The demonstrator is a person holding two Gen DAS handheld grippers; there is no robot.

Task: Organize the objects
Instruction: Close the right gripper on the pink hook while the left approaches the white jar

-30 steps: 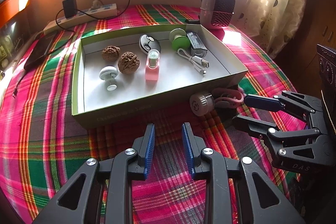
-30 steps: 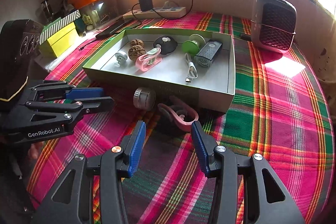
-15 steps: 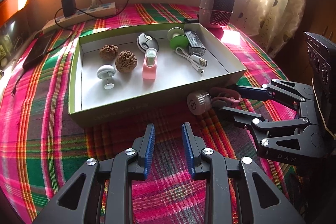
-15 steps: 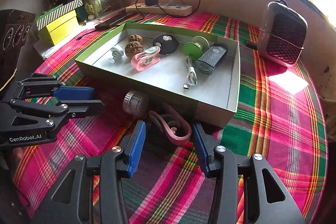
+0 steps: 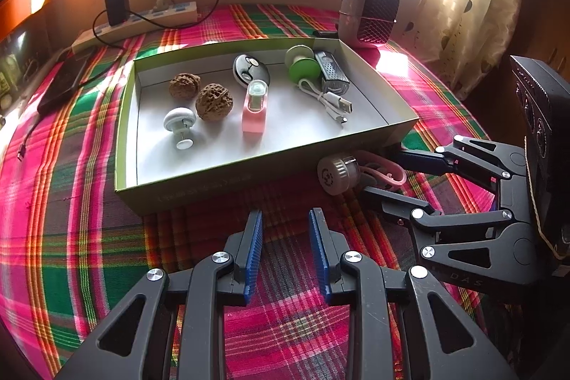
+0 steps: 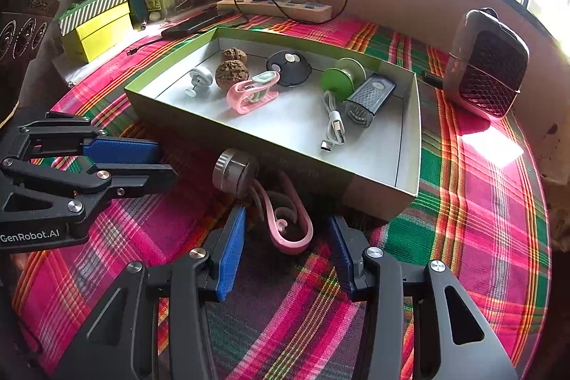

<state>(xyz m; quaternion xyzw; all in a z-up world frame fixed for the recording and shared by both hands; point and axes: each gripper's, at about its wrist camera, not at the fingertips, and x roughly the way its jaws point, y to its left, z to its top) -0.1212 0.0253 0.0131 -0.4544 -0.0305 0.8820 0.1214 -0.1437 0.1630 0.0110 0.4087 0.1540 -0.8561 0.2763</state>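
Note:
A pink curled clip [image 6: 289,230] lies on the plaid cloth just in front of the green-rimmed box [image 6: 406,194], beside a round metal knob [image 6: 233,171]. My right gripper [image 6: 286,219] is open, one finger on each side of the clip, with gaps both ways. In the left wrist view the clip [image 5: 386,166] and knob [image 5: 335,171] sit at the box's [image 5: 123,145] near right corner, with the right gripper [image 5: 384,173] around the clip. My left gripper [image 5: 285,219] hangs open over bare cloth before the box, nothing between its fingers.
The box holds two walnuts [image 5: 213,102], a white mushroom-shaped piece [image 5: 179,121], another pink clip [image 5: 254,113], a black-and-white disc [image 5: 249,70], a green spool [image 5: 302,68], a grey grater [image 5: 333,77] and a white cable [image 5: 327,102]. A small heater [image 5: 368,13] and power strip [image 5: 135,24] stand behind.
The right gripper has come forward and rolled slightly, so the pink curled clip now lies between its fingers. The left gripper has stayed where it was.

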